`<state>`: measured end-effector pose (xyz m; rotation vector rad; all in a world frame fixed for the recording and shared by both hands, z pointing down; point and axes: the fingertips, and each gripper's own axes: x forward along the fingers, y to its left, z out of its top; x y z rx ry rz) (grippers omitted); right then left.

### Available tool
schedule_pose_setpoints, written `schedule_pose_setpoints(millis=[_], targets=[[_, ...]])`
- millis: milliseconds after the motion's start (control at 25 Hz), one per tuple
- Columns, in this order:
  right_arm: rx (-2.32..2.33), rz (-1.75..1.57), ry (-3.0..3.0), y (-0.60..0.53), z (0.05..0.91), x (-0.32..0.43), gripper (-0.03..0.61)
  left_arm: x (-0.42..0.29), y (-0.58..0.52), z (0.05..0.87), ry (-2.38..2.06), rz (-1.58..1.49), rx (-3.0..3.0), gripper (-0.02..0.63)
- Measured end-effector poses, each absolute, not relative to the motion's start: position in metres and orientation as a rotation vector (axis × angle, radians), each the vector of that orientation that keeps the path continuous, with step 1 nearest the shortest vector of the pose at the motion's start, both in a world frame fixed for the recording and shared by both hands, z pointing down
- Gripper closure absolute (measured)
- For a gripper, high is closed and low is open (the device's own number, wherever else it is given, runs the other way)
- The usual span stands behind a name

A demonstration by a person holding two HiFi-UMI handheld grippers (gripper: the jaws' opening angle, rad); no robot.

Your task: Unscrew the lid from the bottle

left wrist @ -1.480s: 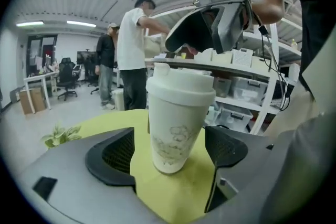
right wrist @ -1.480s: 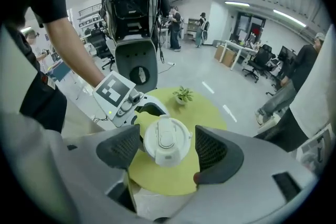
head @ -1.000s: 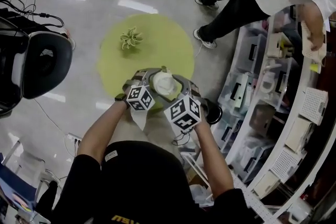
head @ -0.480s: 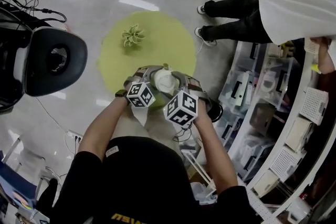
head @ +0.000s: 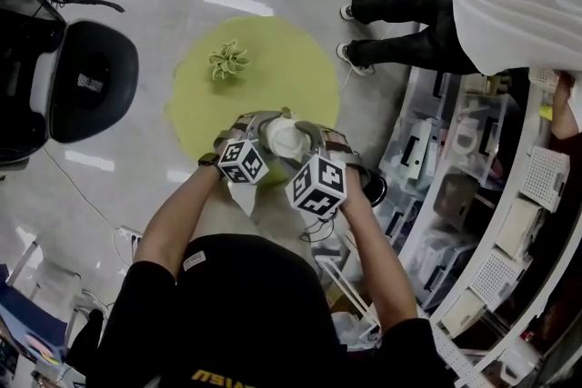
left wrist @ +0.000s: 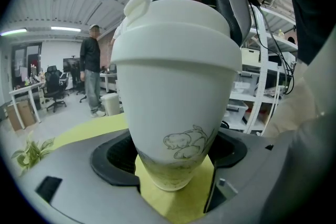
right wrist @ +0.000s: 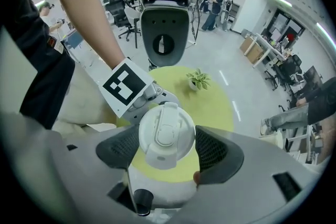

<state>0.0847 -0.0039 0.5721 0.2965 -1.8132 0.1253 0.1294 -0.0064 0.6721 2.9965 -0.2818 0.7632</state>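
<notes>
A white bottle (left wrist: 178,92) with a faint drawing on its side stands upright between my two grippers, above the green mat (head: 255,77). My left gripper (left wrist: 170,165) is shut on the bottle's narrow lower body, one black pad on each side. From above, my right gripper (right wrist: 168,147) points steeply down over the white flip-top lid (right wrist: 165,131). Its jaws have just been closing with the lid between them. The meshed pads (right wrist: 118,152) stand close to the lid's sides without clearly pressing on it. In the head view the bottle (head: 284,139) shows between both marker cubes.
A small potted plant (head: 227,59) sits on the far part of the round mat. A black machine (head: 91,91) stands at the left. Shelves with boxes (head: 491,223) run along the right. A person in a white top (head: 518,14) stands at the upper right.
The right gripper's marker cube has rolled about its own axis while staying in place. The left gripper and the bottle have kept still. The person in white has shifted rightwards.
</notes>
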Motion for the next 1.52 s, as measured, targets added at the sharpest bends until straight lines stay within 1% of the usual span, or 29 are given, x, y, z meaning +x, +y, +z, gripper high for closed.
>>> schedule_pose_setpoints(millis=[360, 800, 1000, 1080, 1120, 1160, 1360, 1520], targets=[[0.239, 0.063, -1.81, 0.001, 0.573, 0.084, 0.255, 0.13, -0.005, 0.673, -0.269, 0.763, 3.009, 0.21], [-0.002, -0.169, -1.738, 0.009, 0.574, 0.083, 0.256, 0.13, -0.004, 0.673, -0.248, 0.773, 3.018, 0.21], [-0.021, -0.182, -1.738, 0.008, 0.575, 0.084, 0.256, 0.13, -0.004, 0.674, -0.254, 0.769, 3.017, 0.21], [0.003, -0.143, -1.735, 0.008, 0.577, 0.085, 0.253, 0.131, -0.004, 0.674, -0.257, 0.767, 3.016, 0.21], [0.018, -0.109, -1.735, 0.009, 0.577, 0.085, 0.217, 0.131, -0.004, 0.674, -0.257, 0.766, 3.016, 0.21], [0.037, -0.073, -1.74, 0.009, 0.577, 0.085, 0.169, 0.131, -0.004, 0.674, -0.257, 0.765, 3.015, 0.21], [0.288, 0.107, -1.846, -0.003, 0.56, 0.084, 0.17, 0.13, -0.004, 0.674, -0.256, 0.761, 3.014, 0.21], [0.595, 0.414, -1.838, -0.013, 0.558, 0.095, 0.178, 0.13, -0.004, 0.673, -0.255, 0.763, 3.013, 0.21]])
